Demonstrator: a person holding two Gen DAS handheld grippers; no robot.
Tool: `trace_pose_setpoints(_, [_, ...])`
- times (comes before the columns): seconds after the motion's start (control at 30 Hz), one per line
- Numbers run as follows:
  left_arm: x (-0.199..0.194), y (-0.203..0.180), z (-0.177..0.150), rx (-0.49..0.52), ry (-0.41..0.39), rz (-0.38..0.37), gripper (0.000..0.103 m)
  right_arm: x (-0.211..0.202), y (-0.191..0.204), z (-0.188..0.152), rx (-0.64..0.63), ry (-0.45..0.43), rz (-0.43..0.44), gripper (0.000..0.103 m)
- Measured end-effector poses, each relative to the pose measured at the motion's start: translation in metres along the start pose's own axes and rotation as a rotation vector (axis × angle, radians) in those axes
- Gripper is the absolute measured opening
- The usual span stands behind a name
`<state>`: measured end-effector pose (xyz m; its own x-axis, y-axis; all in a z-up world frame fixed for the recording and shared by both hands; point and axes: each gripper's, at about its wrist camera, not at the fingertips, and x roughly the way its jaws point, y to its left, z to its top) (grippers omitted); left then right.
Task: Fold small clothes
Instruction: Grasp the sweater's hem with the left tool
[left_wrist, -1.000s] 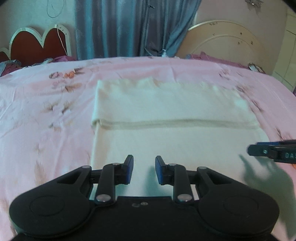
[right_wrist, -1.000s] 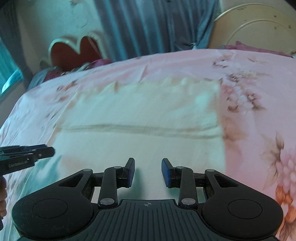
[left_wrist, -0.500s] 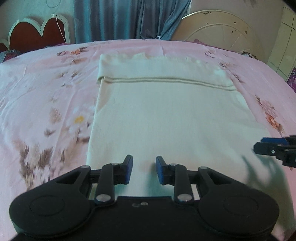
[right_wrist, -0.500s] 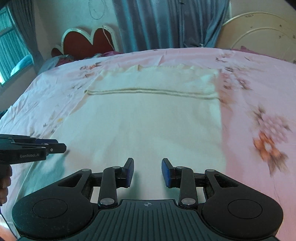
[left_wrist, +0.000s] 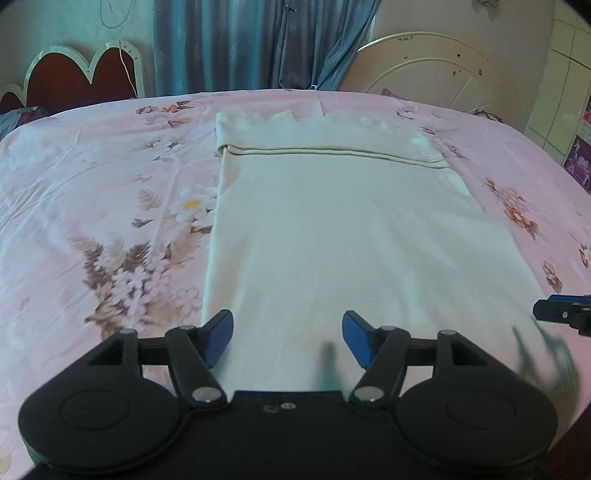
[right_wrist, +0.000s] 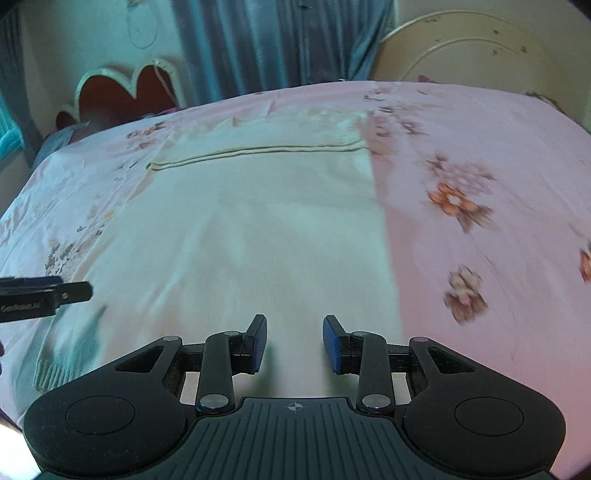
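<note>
- A cream knit garment (left_wrist: 343, 236) lies spread flat on a pink floral bedsheet (left_wrist: 103, 192), its long sides running away from both cameras toward the far end of the bed.
- Near its far end a fold crosses the cloth from side to side, marked by a thin raised seam line (left_wrist: 332, 152); beyond that line a shorter band of the same cloth lies flat.
- The near left corner shows a ribbed hem (right_wrist: 50, 373) in the right wrist view.
- The left gripper (left_wrist: 287, 339) hangs over the near end of the garment, toward its left edge; its blue-padded jaws are opening, with nothing between them but the cloth below.
- The right gripper (right_wrist: 294, 343) hangs over the near end toward the right edge, its jaws at a narrow gap and empty; no pad presses on the cloth.
- Each gripper's tip shows at the side of the other's view, both casting shadows on the garment.
- Behind the bed stand a blue-grey curtain (left_wrist: 258, 44), a red heart-shaped headboard (left_wrist: 77, 79) on the left and a round cream board (left_wrist: 436, 70) on the right.
</note>
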<state>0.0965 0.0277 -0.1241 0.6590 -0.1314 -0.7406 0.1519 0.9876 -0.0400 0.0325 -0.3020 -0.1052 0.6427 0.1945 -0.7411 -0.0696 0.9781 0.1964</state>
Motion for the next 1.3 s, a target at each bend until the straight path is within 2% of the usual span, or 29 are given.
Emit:
trace_pose_setpoints(0.03, [-0.004, 0.002, -0.003, 0.0, 0.001, -0.005, 0.064, -0.004, -0.001, -0.003, 0.008, -0.004, -0.012, 0.038])
trace_pose_setpoints(0.07, [-0.007, 0.005, -0.005, -0.002, 0.001, -0.008, 0.064, -0.008, -0.002, -0.006, 0.016, -0.01, -0.025, 0.053])
trace_pose_setpoints(0.1, [-0.01, 0.007, -0.008, -0.007, 0.0, -0.012, 0.064, -0.013, -0.003, -0.009, 0.024, -0.023, -0.039, 0.06])
trace_pose_setpoints(0.13, [-0.013, 0.012, -0.011, -0.016, -0.002, -0.017, 0.064, -0.017, -0.004, -0.012, 0.025, -0.036, -0.049, 0.062])
trace_pose_setpoints(0.47, [-0.033, 0.05, -0.049, -0.115, 0.052, -0.036, 0.055, -0.034, -0.013, -0.04, 0.049, -0.005, -0.081, 0.062])
trace_pose_setpoints(0.63, [-0.029, 0.058, -0.065, -0.209, 0.108, -0.123, 0.046, -0.032, -0.023, -0.053, 0.077, 0.022, -0.107, 0.062])
trace_pose_setpoints(0.77, [-0.022, 0.054, -0.066, -0.227, 0.13, -0.18, 0.037, -0.029, -0.031, -0.059, 0.121, 0.047, -0.115, 0.062])
trace_pose_setpoints(0.8, [-0.02, 0.053, -0.066, -0.229, 0.134, -0.188, 0.032, -0.028, -0.032, -0.06, 0.127, 0.056, -0.107, 0.061])
trace_pose_setpoints(0.83, [-0.018, 0.052, -0.066, -0.231, 0.14, -0.197, 0.028, -0.027, -0.033, -0.062, 0.131, 0.064, -0.099, 0.047])
trace_pose_setpoints(0.87, [-0.015, 0.053, -0.065, -0.238, 0.147, -0.209, 0.019, -0.026, -0.033, -0.063, 0.133, 0.075, -0.092, 0.034])
trace_pose_setpoints(0.9, [-0.013, 0.053, -0.065, -0.249, 0.156, -0.227, 0.013, -0.025, -0.033, -0.063, 0.137, 0.078, -0.085, 0.032])
trace_pose_setpoints(0.97, [-0.009, 0.052, -0.063, -0.25, 0.163, -0.242, 0.011, -0.024, -0.033, -0.062, 0.148, 0.086, -0.076, 0.027])
trace_pose_setpoints(1.03, [-0.007, 0.051, -0.06, -0.238, 0.157, -0.249, 0.01, -0.023, -0.032, -0.06, 0.157, 0.09, -0.061, 0.005])
trace_pose_setpoints(1.2, [-0.01, 0.049, -0.048, -0.232, 0.122, -0.265, 0.009, -0.028, -0.027, -0.053, 0.114, 0.076, -0.045, 0.004])
trace_pose_setpoints(1.3, [-0.017, 0.051, -0.034, -0.235, 0.08, -0.27, 0.009, -0.037, -0.026, -0.04, 0.115, 0.032, -0.018, 0.004])
